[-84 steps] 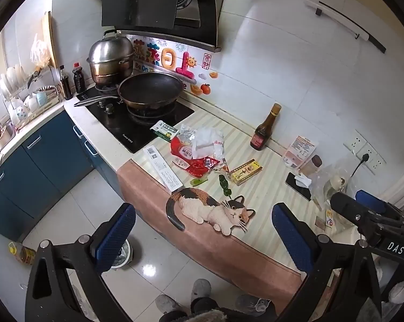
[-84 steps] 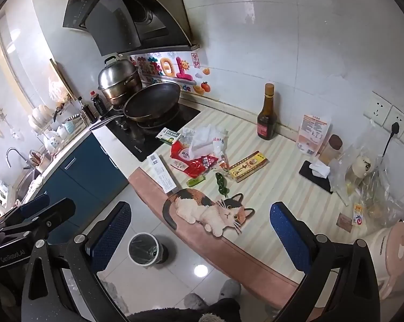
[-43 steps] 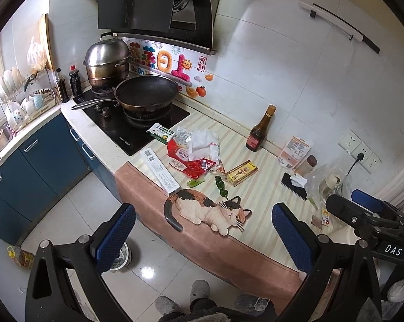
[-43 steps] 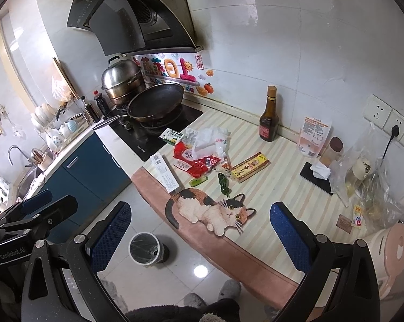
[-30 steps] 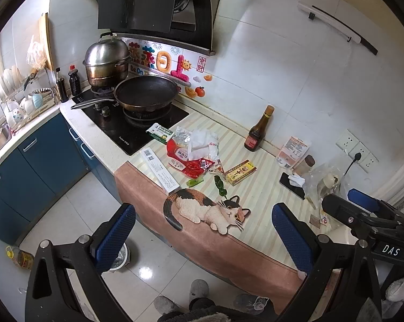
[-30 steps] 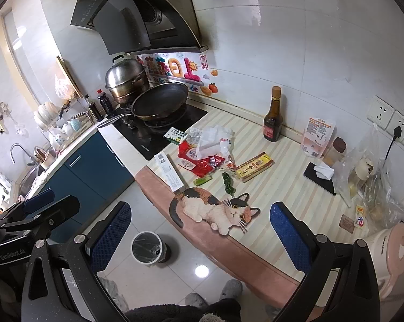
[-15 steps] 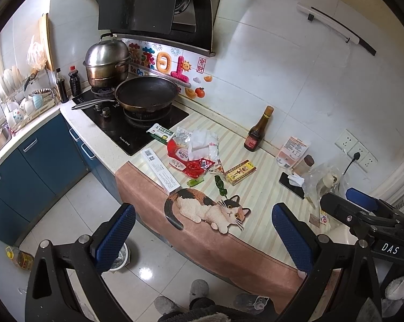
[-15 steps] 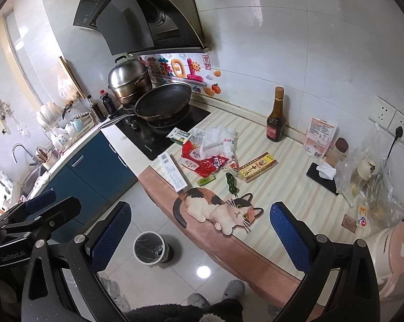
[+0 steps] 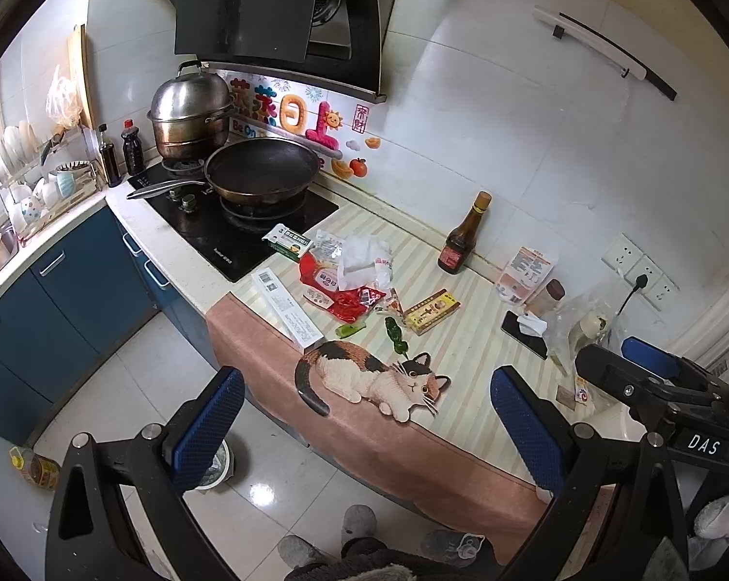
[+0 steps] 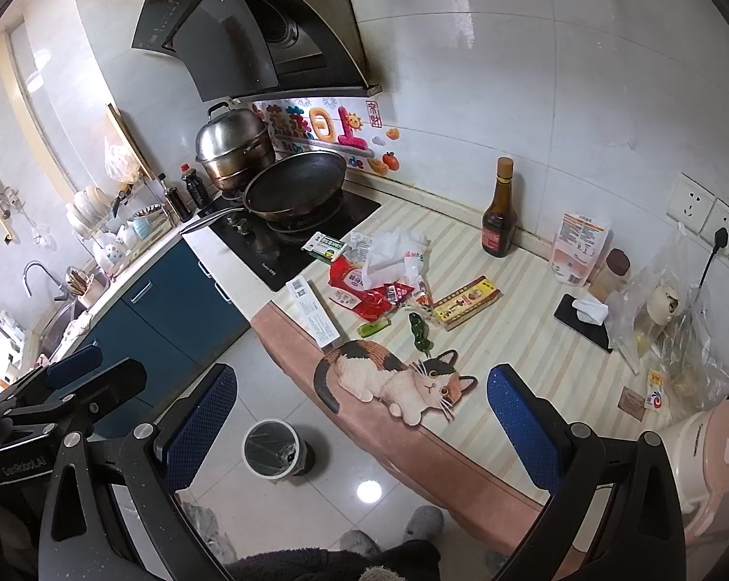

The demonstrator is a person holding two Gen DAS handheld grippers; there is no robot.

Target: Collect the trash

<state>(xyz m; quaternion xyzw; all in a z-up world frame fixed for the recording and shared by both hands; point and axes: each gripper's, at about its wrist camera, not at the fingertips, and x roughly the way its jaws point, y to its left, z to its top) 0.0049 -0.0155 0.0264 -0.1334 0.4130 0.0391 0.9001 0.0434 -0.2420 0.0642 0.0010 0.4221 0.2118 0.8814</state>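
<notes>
I hold both tools level above the floor, back from the striped counter (image 10: 519, 339). My left gripper (image 9: 364, 416) and right gripper (image 10: 359, 416) are spread wide, each grasping nothing. The bin (image 10: 272, 448) stands on the floor below the counter edge. The trash pile (image 10: 383, 271) lies beside the stove, 1 green wrapper (image 10: 420, 331) nearest the cat picture (image 10: 393, 380).
</notes>
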